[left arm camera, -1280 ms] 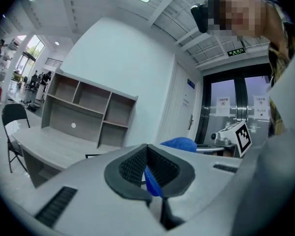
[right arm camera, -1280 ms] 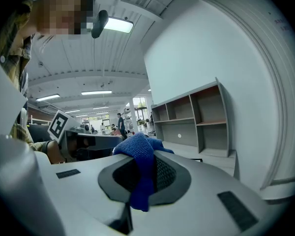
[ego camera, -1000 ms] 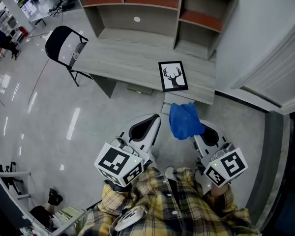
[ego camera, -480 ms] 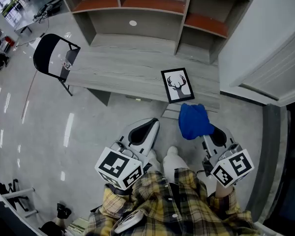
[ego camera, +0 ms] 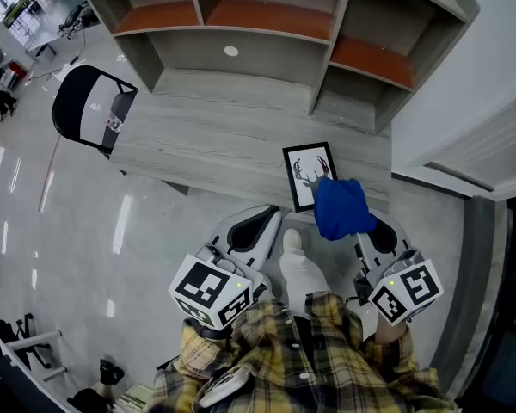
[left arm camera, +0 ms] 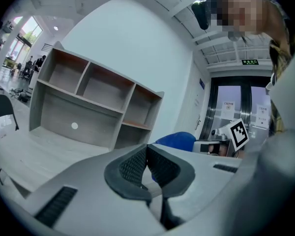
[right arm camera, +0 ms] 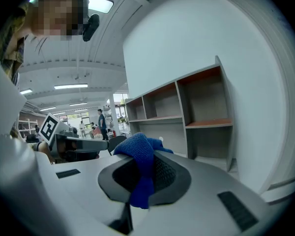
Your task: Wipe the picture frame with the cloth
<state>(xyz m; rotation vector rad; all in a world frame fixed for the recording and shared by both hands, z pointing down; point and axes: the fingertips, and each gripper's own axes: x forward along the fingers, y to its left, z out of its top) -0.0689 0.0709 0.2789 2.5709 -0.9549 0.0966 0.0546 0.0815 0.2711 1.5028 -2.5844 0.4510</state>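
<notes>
The right tongs [ego camera: 366, 231] grip the blue cloth [ego camera: 342, 206] near the picture frame [ego camera: 305, 175]; the left tongs [ego camera: 260, 222] are closed.

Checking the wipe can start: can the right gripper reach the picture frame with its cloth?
Probably yes. The frame lies flat at the desk's front edge; the cloth clamped in the right gripper overlaps its near corner in the head view, nothing between.

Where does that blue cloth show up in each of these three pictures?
Head view: blue cloth right of centre, overlapping the picture frame's lower corner.
Left gripper view: blue cloth centre-right, beyond the jaws.
Right gripper view: centre, clamped in the right hand-held gripper.
Shared landmark: the shelf unit.
</notes>
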